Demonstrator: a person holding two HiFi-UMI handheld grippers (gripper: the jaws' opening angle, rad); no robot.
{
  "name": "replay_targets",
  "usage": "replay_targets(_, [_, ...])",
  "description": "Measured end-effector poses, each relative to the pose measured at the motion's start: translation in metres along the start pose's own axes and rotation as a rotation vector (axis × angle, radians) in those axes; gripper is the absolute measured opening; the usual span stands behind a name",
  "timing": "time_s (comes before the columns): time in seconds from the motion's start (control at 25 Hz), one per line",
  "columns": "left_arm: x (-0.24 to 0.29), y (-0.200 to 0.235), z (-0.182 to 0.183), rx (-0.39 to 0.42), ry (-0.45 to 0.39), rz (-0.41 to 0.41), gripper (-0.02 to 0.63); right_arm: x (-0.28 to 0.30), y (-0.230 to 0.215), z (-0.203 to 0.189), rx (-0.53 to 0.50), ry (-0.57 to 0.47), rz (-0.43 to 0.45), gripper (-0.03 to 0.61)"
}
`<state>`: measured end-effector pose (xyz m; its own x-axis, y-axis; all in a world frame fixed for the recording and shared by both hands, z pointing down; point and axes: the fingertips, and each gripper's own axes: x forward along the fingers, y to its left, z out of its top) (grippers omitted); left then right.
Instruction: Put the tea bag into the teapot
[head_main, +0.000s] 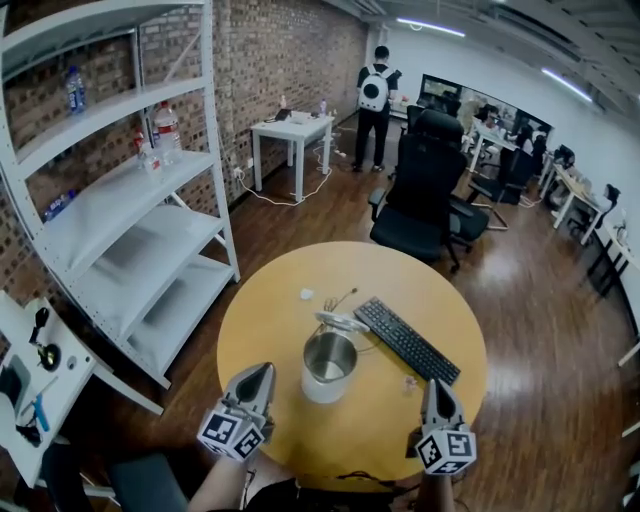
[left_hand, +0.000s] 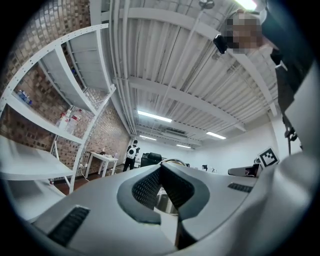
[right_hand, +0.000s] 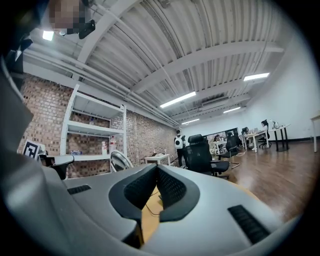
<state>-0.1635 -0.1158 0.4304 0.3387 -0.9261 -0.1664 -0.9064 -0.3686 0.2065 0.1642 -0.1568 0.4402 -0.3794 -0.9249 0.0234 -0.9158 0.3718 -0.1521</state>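
The teapot (head_main: 329, 366), a steel pot with a white base and an open top, stands near the front of the round yellow table (head_main: 290, 430). Just behind it lies a shiny lid-like piece (head_main: 340, 321). A small white item (head_main: 306, 294), possibly the tea bag, lies farther back. My left gripper (head_main: 262, 370) is shut and empty, close to the pot's left side. My right gripper (head_main: 436, 384) is shut and empty, over the table's front right. In the left gripper view the jaws (left_hand: 160, 166) meet, with the pot (left_hand: 165, 202) right behind them. The right gripper view shows closed jaws (right_hand: 156, 166).
A black keyboard (head_main: 407, 340) lies diagonally to the right of the pot, and a thin cable (head_main: 342, 297) runs behind the pot. White shelving (head_main: 130, 200) stands to the left, and black office chairs (head_main: 425, 195) stand behind the table. A person with a backpack (head_main: 375, 95) stands far off.
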Motion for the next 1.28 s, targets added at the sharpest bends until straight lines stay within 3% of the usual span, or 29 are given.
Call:
replay_targets(0.16, [0.016,0.002,0.007,0.011,-0.015,0.008,-0.006,0.017,-0.025,0.012,0.017,-0.028,-0.025,0.008])
replay_targets(0.36, [0.029,0.019,-0.010,-0.022,0.014,0.060,-0.006,0.031,-0.046,0.000,0.046,0.031,-0.041,0.008])
replay_targets(0.64, [0.028,0.043,-0.057,-0.113,0.099,0.126,-0.006,0.047,-0.077,-0.073,0.053,0.215,-0.147,0.010])
replay_targets(0.72, [0.025,0.052,-0.074,-0.111,0.150,0.150,-0.006,0.049,-0.079,-0.097,0.054,0.278,-0.164,0.085])
replay_targets(0.92, [0.022,0.062,-0.114,-0.148,0.245,0.194,-0.006,0.051,-0.086,-0.151,0.032,0.439,-0.186,0.169])
replay_targets(1.12, [0.028,0.057,-0.143,-0.176,0.333,0.175,-0.006,0.055,-0.096,-0.185,0.031,0.531,-0.206,0.202])
replay_targets(1.28, [0.035,0.064,-0.159,-0.246,0.344,0.194,-0.006,0.069,-0.110,-0.210,0.018,0.592,-0.220,0.210])
